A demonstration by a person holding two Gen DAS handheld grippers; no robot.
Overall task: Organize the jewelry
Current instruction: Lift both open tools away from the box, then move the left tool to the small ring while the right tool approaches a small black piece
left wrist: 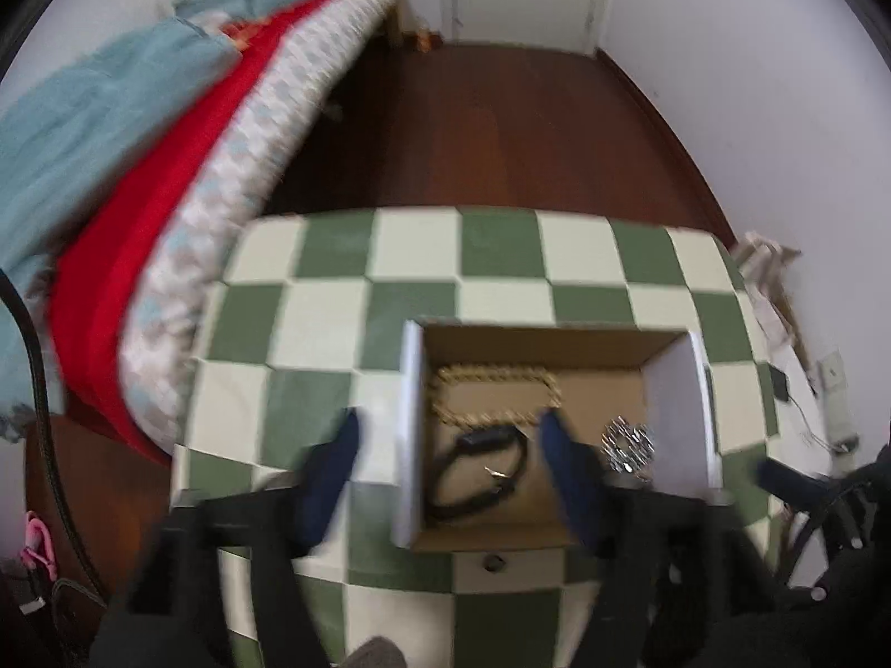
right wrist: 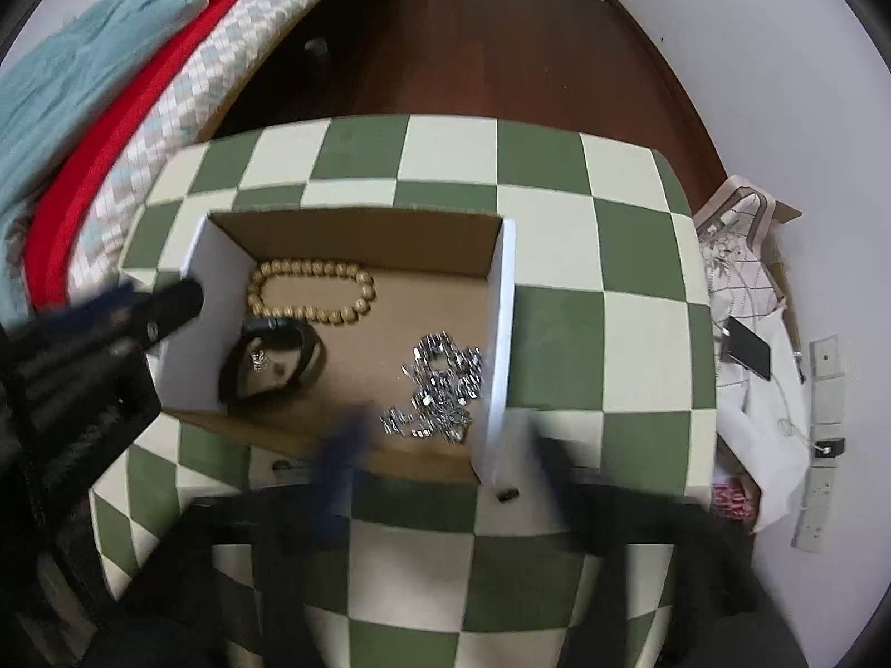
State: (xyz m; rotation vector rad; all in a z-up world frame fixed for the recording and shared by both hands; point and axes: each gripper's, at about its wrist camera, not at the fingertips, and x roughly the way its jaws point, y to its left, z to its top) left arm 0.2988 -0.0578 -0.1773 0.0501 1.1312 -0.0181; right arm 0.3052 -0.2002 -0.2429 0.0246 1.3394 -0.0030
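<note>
Fingertips [right wrist: 342, 445] blurred over box [right wrist: 356, 231].

Box [right wrist: 356, 222] on table [right wrist: 557, 222]; inside, beads [right wrist: 312, 292] behind bracelet [right wrist: 273, 362], chain [right wrist: 440, 389] rightward.

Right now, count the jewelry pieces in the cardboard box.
3. The gold beaded bracelet lies at the far side of the cardboard box, the black band nearer on the left, the silver chain by the right wall. Smaller pieces may be hidden.
</note>
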